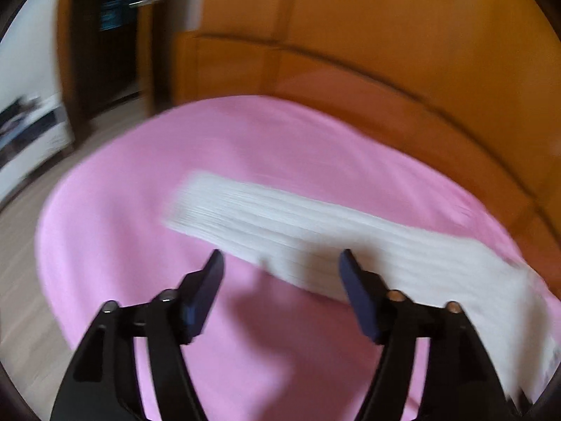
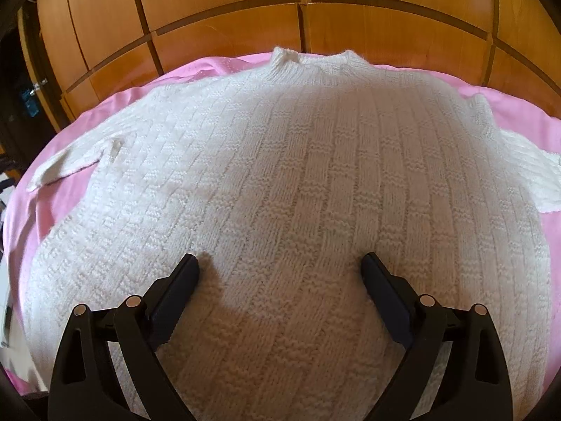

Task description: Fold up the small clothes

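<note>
Pink sheet (image 2: 526, 105) carries flat sweater (image 2: 298, 161); left gripper (image 1: 280, 263), right gripper (image 2: 280, 266) agape, empty. Pinch sleeve (image 1: 280, 217) end, fold inward smoothly.

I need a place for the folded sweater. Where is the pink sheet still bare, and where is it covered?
Bare pink sheet lies left of the white sweater's sleeve, out to the sheet's edge, and again below the sleeve, around the open left gripper. The middle is crowded: the sweater's body fills it under the open right gripper, leaving only thin pink strips beside it.
</note>
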Demonstrator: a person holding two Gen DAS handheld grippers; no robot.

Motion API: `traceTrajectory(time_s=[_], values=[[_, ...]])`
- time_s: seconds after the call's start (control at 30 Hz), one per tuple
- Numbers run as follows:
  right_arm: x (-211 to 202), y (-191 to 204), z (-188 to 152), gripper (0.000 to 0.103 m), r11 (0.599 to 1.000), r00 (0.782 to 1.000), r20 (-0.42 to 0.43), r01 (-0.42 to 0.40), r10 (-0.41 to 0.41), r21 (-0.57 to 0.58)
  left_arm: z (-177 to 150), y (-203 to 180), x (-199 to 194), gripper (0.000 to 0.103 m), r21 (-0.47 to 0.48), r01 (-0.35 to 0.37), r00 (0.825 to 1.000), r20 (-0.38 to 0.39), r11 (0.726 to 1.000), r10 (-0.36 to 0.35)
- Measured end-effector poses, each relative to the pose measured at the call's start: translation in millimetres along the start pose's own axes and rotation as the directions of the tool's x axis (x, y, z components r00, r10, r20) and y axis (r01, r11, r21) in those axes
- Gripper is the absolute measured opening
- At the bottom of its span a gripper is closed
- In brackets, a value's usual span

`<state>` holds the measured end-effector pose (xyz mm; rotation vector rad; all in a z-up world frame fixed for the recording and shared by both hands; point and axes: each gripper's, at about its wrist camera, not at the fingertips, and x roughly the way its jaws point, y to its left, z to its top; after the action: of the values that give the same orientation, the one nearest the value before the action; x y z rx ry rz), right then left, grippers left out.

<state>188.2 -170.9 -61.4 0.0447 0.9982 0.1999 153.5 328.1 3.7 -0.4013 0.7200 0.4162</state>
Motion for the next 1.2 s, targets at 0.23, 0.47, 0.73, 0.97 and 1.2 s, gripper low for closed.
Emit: traceTrajectory(time_s=[0.23,0.47,0.73,0.97,1.2], values=[[-36.0,-35.8,4.5,0.082,0.989,0.999,0.034,-0.026,0.021,0.147,-87.3,-144.9,-38.0,0.074,0.241,0.386,0.922,-0.112,0.89,-0.37],[-114.0,-179.8,-6.5,0.072,0.88,0.932,0.095,0.292,-0.35,0.373,-150.4,-232.2,-23.5,0.076,0.469,0.444,0.896,-0.236,0.763,-0.376],[-95.0,-322.0,-21.2,0.064,0.721,0.793,-0.105,0.593,-0.6,0.359,-187.3,-241.2,-13.3,0.082,0.426,0.434,0.896,-0.301,0.794,-0.327],[-77.1,-357.1,-14.5,0.013,0.711,0.786,-0.164,0.612,-0.596,0.346,-202.1,-253.8,-12.7,0.092,0.456,0.406,0.908,-0.296,0.792,-0.296],[-168.4,-359.5,2.6,0.011,0.715,0.803,-0.042,0.552,-0.595,0.429,-202.3,-259.6,-9.1,0.092,0.453,0.405,0.908,-0.296,0.794,-0.295]])
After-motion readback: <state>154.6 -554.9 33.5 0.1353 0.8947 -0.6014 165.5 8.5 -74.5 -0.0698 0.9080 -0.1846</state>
